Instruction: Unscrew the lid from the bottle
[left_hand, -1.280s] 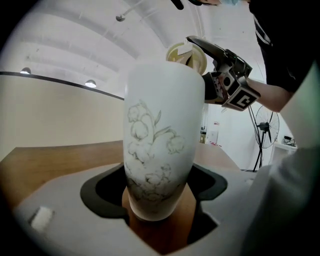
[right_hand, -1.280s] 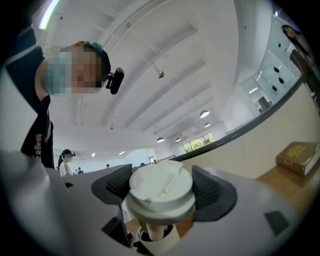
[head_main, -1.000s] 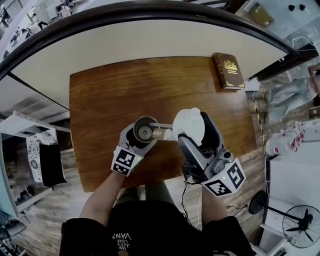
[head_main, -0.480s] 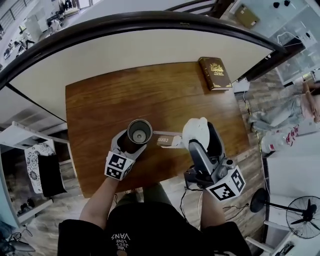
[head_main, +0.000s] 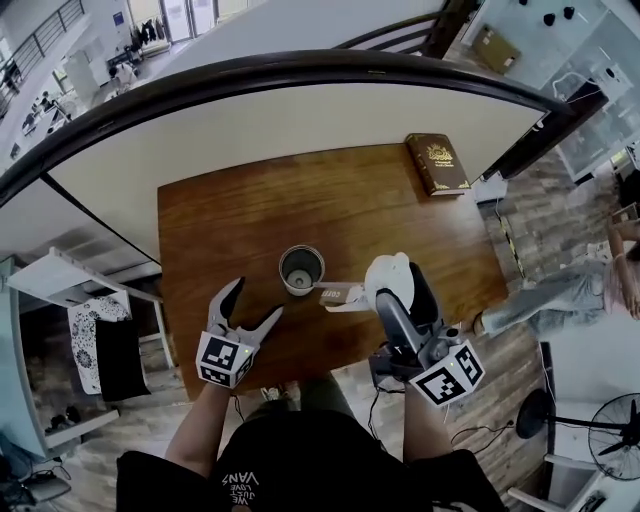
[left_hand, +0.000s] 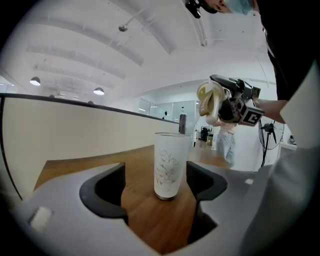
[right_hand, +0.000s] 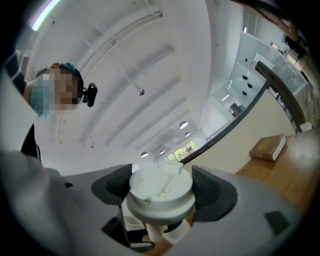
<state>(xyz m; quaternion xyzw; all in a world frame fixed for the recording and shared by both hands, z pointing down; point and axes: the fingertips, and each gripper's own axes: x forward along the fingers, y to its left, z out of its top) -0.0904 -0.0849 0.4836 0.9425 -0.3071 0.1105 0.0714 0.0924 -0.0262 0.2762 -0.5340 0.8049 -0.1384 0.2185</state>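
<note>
A white bottle (head_main: 301, 270) stands upright and open-topped on the wooden table (head_main: 225, 215); in the left gripper view the bottle (left_hand: 168, 165) shows a faint pattern. My left gripper (head_main: 258, 297) is open and sits a short way from the bottle on the near-left, touching nothing. To the bottle's right, my right gripper (head_main: 392, 287) is held above the table, shut on the white lid (head_main: 386, 275). A strap with a tag (head_main: 335, 293) hangs from the lid toward the bottle. In the right gripper view the lid (right_hand: 161, 186) sits squarely between the jaws.
A brown book (head_main: 437, 163) lies at the table's far right corner. A white shelf (head_main: 85, 290) with dark items stands left of the table. A curved pale wall rises behind the far edge. The near table edge runs just under both grippers.
My left gripper has let go of the bottle, opened, and drawn back toward me. The bottle now stands alone. The right gripper still holds the lid beside it.
</note>
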